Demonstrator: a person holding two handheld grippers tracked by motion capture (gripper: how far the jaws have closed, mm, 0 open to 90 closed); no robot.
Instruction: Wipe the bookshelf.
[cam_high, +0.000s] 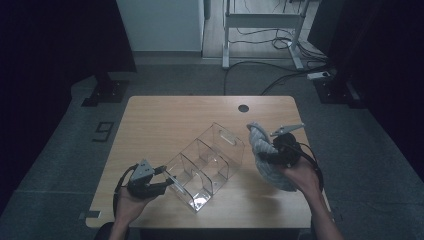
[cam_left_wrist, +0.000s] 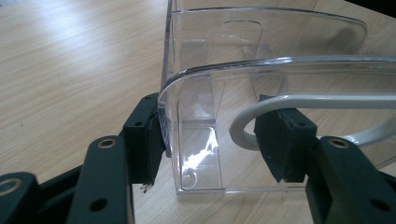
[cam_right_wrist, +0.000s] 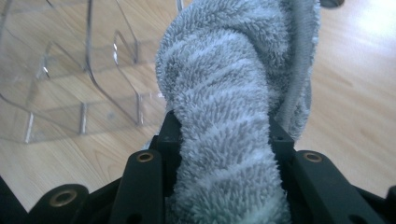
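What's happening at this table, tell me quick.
A person works with a gripper in each hand. The left gripper has its fingers closed on the near end wall of a clear plastic divided organizer standing on the wooden table. The right gripper holds a grey fluffy towel off the table beside it.

No readable text or labels

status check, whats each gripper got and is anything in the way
Left gripper clamped on near end wall of clear divided organizer. Right gripper shut on grey fluffy towel, held off the table. Nothing between towel and organizer.
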